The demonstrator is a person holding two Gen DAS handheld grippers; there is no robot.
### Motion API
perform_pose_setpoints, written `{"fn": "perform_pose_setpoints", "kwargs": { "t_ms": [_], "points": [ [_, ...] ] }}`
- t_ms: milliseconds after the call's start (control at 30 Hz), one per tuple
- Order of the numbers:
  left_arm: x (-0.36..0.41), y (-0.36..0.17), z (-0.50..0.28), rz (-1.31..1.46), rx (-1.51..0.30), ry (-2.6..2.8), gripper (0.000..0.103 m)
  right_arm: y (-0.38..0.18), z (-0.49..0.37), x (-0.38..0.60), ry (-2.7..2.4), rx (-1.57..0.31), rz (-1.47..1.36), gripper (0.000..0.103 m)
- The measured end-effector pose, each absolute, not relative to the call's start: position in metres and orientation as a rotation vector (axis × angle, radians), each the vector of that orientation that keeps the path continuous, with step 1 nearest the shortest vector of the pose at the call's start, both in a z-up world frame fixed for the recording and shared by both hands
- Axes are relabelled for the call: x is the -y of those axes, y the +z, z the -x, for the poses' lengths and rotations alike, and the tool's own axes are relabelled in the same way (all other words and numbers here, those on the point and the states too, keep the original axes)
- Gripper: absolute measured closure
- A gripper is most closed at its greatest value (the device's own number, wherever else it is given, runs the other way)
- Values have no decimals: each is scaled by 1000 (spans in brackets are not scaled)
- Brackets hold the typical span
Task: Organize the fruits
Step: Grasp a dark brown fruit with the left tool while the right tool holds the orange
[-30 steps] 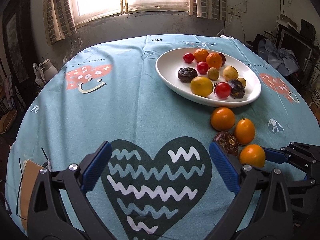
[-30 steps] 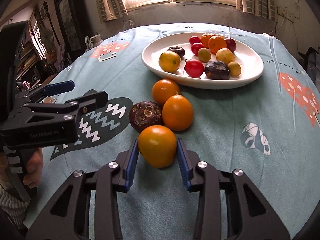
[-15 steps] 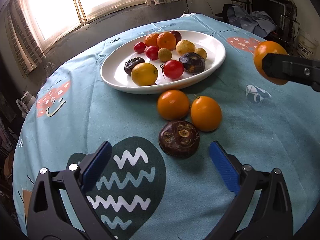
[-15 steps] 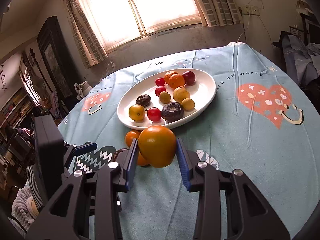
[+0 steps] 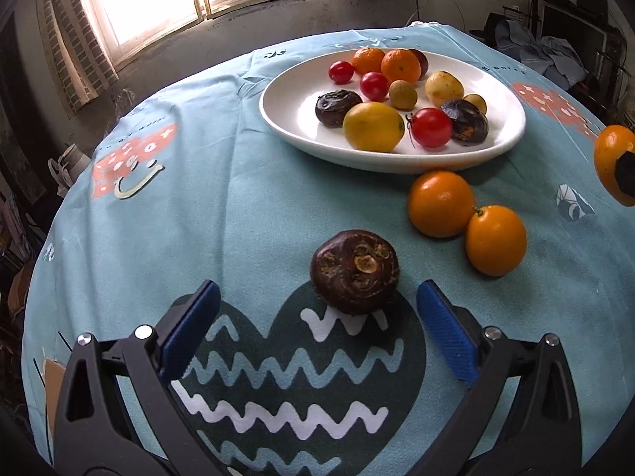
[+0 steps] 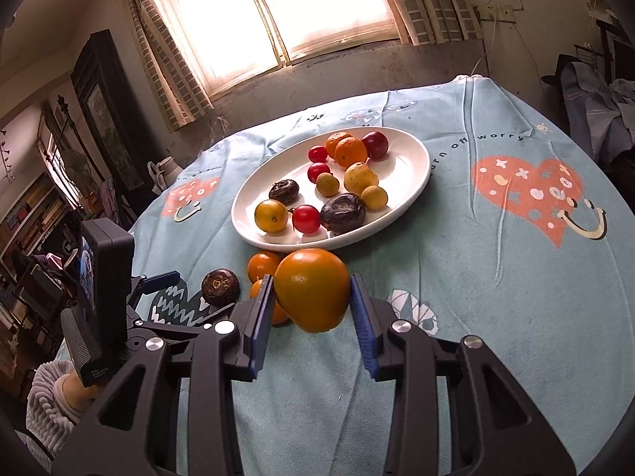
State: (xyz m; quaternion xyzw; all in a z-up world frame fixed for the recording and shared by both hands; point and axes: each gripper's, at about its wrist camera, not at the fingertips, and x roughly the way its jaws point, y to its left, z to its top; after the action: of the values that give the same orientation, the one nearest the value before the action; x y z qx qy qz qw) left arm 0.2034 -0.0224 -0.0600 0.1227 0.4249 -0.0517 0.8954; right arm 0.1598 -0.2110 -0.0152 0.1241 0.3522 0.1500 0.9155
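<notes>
My right gripper [image 6: 311, 295] is shut on an orange fruit [image 6: 312, 288] and holds it in the air in front of the white oval plate [image 6: 412, 182]. The held fruit shows at the right edge of the left wrist view [image 5: 613, 162]. My left gripper [image 5: 317, 317] is open low over the table, with a dark brown fruit [image 5: 354, 271] just ahead between its fingertips. Two orange fruits [image 5: 441, 203] [image 5: 496, 240] lie on the cloth beside the plate [image 5: 293, 119], which holds several red, orange, yellow and dark fruits.
A round table with a light blue cloth [image 5: 198, 206] printed with hearts. The window wall [image 6: 278, 12] lies beyond the far edge. A dark cabinet [image 6: 105, 99] and shelves stand at the left, and clothes are piled at the right [image 6: 595, 95].
My right gripper lifted the orange fruit off the table and now holds it higher, nearer the plate. My left gripper moved in toward the dark brown fruit, still open.
</notes>
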Motion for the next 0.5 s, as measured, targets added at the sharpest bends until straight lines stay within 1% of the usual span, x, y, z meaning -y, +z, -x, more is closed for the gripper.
{"fn": "perform_pose_setpoints", "kwargs": {
  "t_ms": [200,333,367,400,433,467,500],
  "points": [
    [10,-65,-212,-141,-930,-143,2,-21,-163,206,316,-749,-238,65],
    [8,-63,-214,-147,-909,-113,4,-21,-163,206,315,-752,-240,65],
    [8,-62,-215,-146,-903,-111,8,-21,-163,206,316,-754,-242,65],
    [8,-62,-215,-137,-902,-120,15,-22,-163,206,318,-756,-243,65],
    [7,-62,-216,-127,-903,-133,19,-22,-164,206,320,-758,-245,65],
    [7,-61,-215,-116,-899,-146,29,-23,-164,206,320,-760,-246,65],
    [7,-60,-214,-109,-895,-164,47,-23,-164,206,320,-761,-245,65]
  ]
}}
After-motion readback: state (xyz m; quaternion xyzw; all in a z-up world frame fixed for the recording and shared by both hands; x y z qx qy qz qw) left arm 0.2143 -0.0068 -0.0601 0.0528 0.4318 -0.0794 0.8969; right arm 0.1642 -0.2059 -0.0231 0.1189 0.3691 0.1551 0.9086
